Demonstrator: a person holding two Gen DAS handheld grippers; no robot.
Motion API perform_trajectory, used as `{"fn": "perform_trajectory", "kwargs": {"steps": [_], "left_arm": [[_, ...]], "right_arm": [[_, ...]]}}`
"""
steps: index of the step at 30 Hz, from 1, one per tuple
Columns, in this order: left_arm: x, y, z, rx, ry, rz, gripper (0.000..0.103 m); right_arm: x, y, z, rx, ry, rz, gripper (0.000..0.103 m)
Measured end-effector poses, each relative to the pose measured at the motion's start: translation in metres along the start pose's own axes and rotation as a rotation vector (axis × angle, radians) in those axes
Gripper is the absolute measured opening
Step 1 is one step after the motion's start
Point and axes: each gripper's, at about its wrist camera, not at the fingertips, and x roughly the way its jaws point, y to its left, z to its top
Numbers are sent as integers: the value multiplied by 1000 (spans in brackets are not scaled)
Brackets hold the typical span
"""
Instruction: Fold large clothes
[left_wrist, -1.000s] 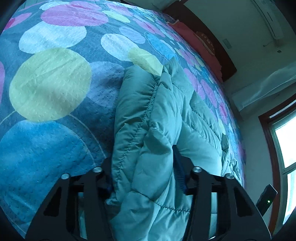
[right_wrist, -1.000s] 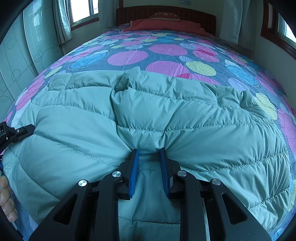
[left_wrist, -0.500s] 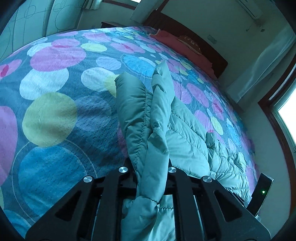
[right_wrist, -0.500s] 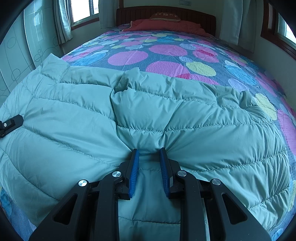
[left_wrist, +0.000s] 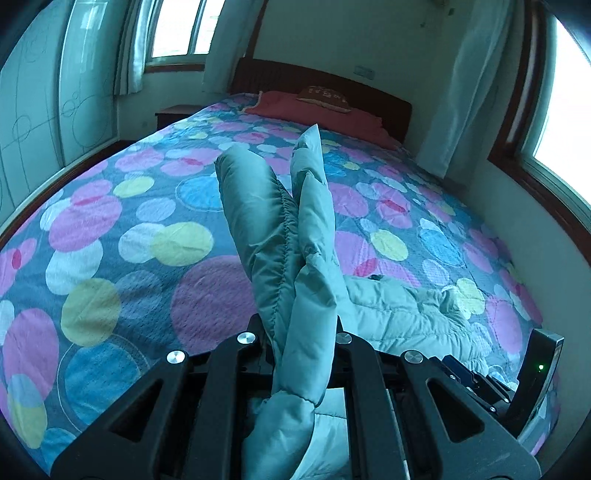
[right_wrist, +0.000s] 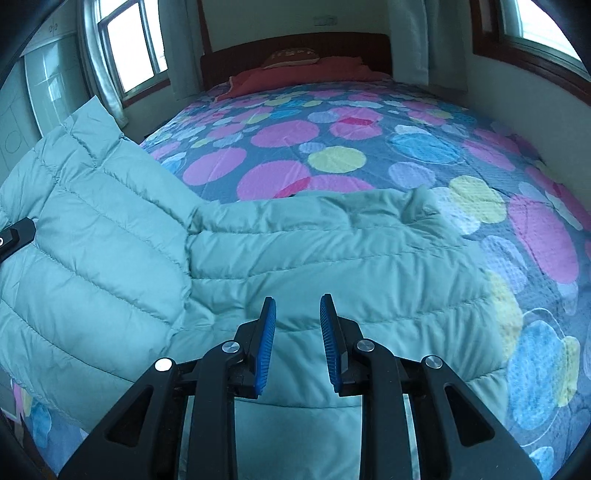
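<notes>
A large teal quilted down jacket (right_wrist: 332, 258) lies on the bed. My left gripper (left_wrist: 301, 332) is shut on a bunched edge of the jacket (left_wrist: 280, 229) and holds it raised above the bedspread, so the fabric stands up in front of the camera. In the right wrist view that lifted left side of the jacket (right_wrist: 85, 236) rises as a slanted panel, and the tip of the left gripper (right_wrist: 16, 234) shows at the left edge. My right gripper (right_wrist: 297, 321) hovers just above the jacket's near part with its blue pads apart and nothing between them.
The bed (left_wrist: 110, 240) has a blue spread with pink, yellow and blue circles. A red pillow (left_wrist: 317, 110) and dark wooden headboard (right_wrist: 295, 44) are at the far end. Windows and curtains line both walls. A nightstand (left_wrist: 173, 112) stands beside the bed.
My left gripper closed on the jacket's edge and lifted it high, raising the left side off the bed. My right gripper let go of the fabric and pulled back slightly.
</notes>
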Motion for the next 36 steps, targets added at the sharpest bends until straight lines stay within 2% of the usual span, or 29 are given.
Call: {"fn": "perform_trajectory", "kwargs": {"steps": [7,13,16,22,26,31,36], "left_arm": [[19,-95,-10,167,31,-39,9],[58,-166,-51,297,117,-40,10],[77,-188,-75,345,162,-40,10],[96,-216,-108,419,190,-33,10],[99,-222,-114,434,183,-28,12],[82,-217,-107,380,186,-107,33],[54,-207,-97,309,168,-179,37]], "right_arm": [[-22,-91,-9,137,-19,-78,26],[-31,-160,-20,287,2,-116,26],[-32,-176,-23,314,9,-143,26],[-27,-193,-36,357,42,-151,26],[-23,-198,-41,372,57,-150,26],[-28,-199,-41,380,49,-146,26],[-35,-195,-39,375,38,-139,26]]}}
